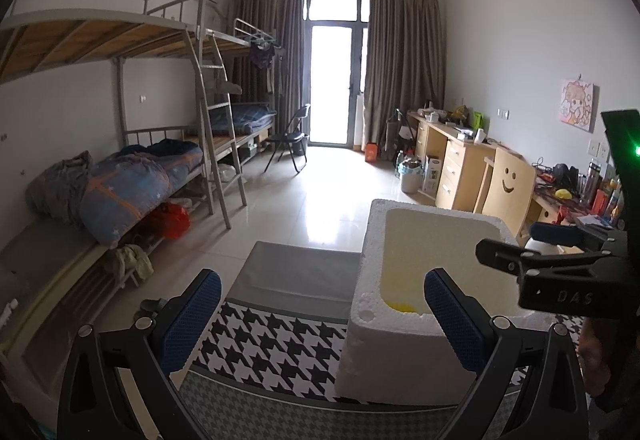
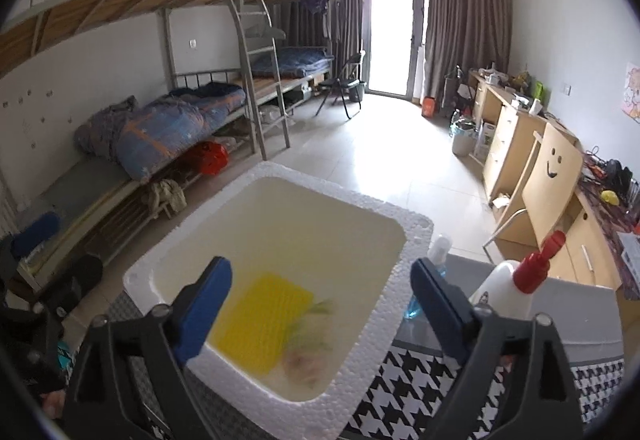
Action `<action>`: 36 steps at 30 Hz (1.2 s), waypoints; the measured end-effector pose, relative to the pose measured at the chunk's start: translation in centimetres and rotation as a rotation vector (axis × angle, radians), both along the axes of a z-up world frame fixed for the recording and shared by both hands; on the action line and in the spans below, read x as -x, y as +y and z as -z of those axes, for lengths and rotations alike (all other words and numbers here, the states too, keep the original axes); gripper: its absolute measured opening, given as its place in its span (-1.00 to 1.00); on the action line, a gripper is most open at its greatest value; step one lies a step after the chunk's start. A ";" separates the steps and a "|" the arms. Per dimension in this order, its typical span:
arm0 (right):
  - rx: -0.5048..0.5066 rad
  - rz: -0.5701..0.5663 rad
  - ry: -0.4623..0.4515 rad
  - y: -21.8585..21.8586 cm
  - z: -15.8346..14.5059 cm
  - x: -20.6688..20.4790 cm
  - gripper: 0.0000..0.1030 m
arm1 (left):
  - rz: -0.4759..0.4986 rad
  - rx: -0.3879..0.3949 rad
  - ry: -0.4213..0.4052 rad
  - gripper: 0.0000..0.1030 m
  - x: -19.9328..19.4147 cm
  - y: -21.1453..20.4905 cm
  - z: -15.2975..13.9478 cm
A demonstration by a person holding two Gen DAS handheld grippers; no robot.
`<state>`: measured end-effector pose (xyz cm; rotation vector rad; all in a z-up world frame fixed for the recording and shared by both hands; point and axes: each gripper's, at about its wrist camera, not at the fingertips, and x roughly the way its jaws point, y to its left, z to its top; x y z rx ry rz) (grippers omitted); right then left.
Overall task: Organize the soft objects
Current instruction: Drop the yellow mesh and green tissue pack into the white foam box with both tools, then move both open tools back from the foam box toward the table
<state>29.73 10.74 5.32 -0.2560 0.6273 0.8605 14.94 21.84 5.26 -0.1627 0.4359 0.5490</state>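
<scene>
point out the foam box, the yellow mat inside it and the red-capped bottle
foam box (image 2: pixel 416 236), right wrist view, on its far right rim corner
yellow mat (image 2: pixel 264 316), right wrist view, on its ribbed middle
red-capped bottle (image 2: pixel 538 260), right wrist view, on the red cap

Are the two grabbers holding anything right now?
No, nothing is held. The right gripper is open above the foam box, where a yellow pad and a blurred pinkish thing lie. The left gripper is open and empty too.

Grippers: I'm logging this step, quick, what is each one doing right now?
Left gripper: open, holding nothing.
Right gripper: open above the foam box, holding nothing.
</scene>
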 end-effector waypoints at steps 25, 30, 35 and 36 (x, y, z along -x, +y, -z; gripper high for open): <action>-0.094 0.054 -0.103 -6.9 -1.9 2.8 0.97 | 0.103 -0.032 -0.037 0.98 1.9 -5.3 -1.3; -0.136 0.070 -0.110 -8.9 -2.4 3.7 0.97 | 0.127 -0.027 -0.057 0.98 2.6 -6.3 -1.6; -0.163 0.081 -0.153 -10.7 -2.9 5.1 0.97 | 0.153 -0.038 -0.075 0.98 3.3 -7.6 -1.9; -0.171 0.085 -0.153 -11.2 -3.0 5.4 0.97 | 0.156 -0.039 -0.077 0.98 3.4 -7.7 -1.9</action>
